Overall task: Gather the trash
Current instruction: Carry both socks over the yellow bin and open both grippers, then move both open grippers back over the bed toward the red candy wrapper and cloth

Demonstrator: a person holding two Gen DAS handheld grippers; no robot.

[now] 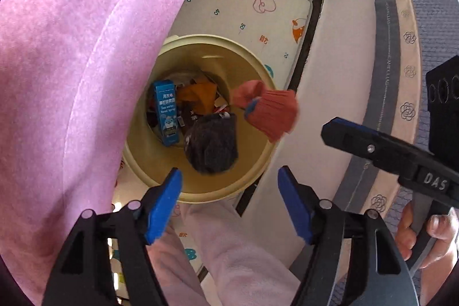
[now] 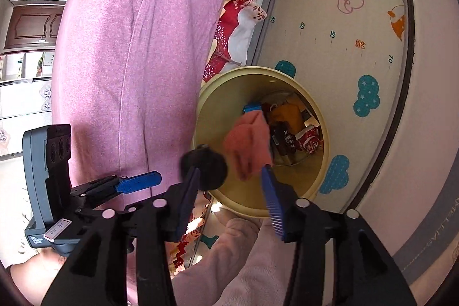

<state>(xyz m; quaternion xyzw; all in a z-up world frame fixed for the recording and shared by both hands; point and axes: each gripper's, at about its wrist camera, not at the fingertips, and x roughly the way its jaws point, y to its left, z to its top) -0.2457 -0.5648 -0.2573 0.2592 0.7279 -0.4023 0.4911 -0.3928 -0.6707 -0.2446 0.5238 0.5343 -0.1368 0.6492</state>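
Honestly the big pink blanket (image 1: 71,76) hanging beside everything is the main thing to watch, since it drapes right next to the bin (image 1: 160,168) and could snag a gripper on the way out. That cream round bin sits on the play mat (image 2: 330,19), squeezed between the blanket and the mattress edge (image 1: 338,76), with a blue box (image 1: 166,111) and wrappers already down at the bottom.

Looks like the drop step to me. The salmon sock (image 1: 269,111) and the dark sock (image 1: 212,145) are both over the bin's mouth, seemingly loose and falling, a bit blurred.

Left gripper (image 1: 229,208) hovers just above the rim, jaws spread wide, nothing between them. Right gripper (image 2: 229,197) is the same, jaws released, the socks just past the tips.

I'd keep both centred over the opening till the socks clear the rim, then lift straight up, away from the blanket.
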